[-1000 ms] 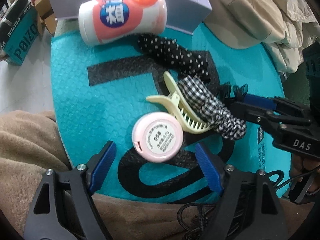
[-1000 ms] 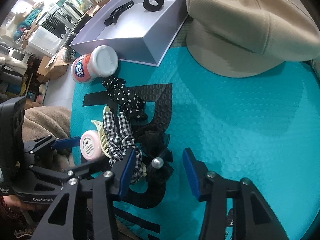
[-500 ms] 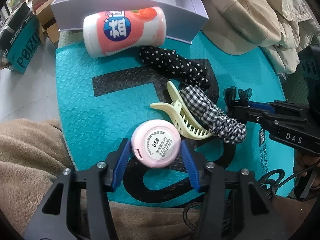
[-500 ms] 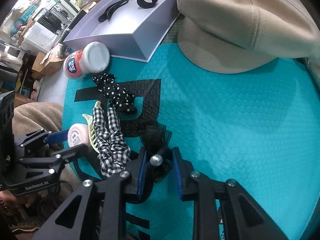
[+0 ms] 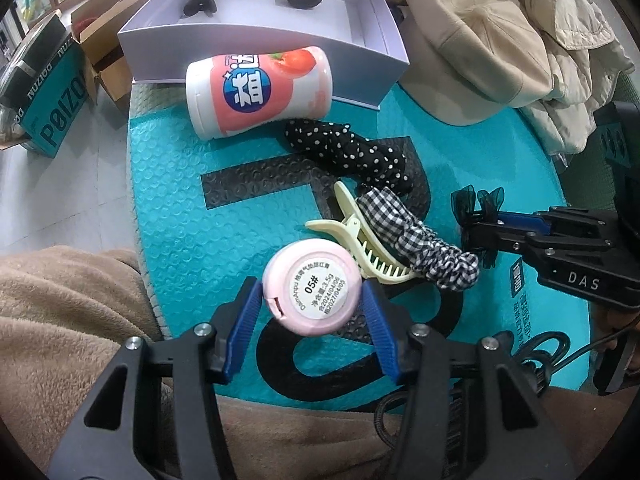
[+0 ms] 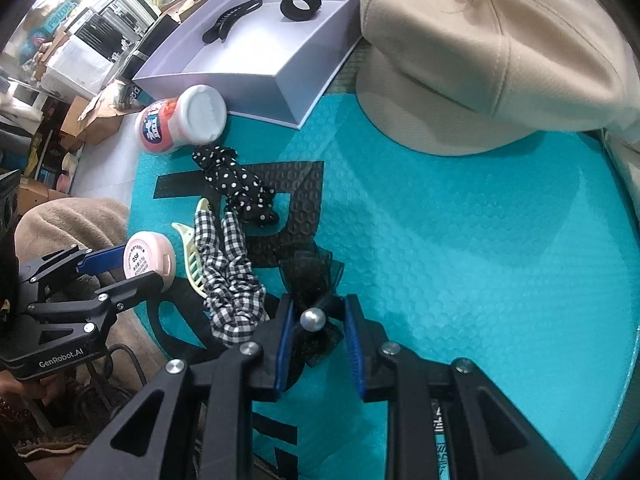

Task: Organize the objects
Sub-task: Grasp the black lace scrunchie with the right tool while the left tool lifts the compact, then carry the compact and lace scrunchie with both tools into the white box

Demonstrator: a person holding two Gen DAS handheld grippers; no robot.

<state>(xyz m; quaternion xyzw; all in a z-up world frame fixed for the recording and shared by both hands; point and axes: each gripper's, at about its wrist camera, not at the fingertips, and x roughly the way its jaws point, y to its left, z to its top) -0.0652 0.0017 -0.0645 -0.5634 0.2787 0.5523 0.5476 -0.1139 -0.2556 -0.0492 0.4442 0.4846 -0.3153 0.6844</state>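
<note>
Pink compact (image 5: pixel 311 287) clamped by left gripper (image 5: pixel 310 322); right gripper (image 6: pixel 318 334) pinching black bow (image 6: pixel 314 280), half hidden.

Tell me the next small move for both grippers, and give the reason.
Probably lift both straight up, then carry toward the white box. The left gripper is shut on the pink compact, the right gripper on the black mesh bow, and the box already holds a black clip and hair tie.

Glossy pink plastic compact (image 5: pixel 310 286), sheer black tulle bow (image 6: pixel 316 280), bubble-textured teal mat (image 6: pixel 460 240)
</note>
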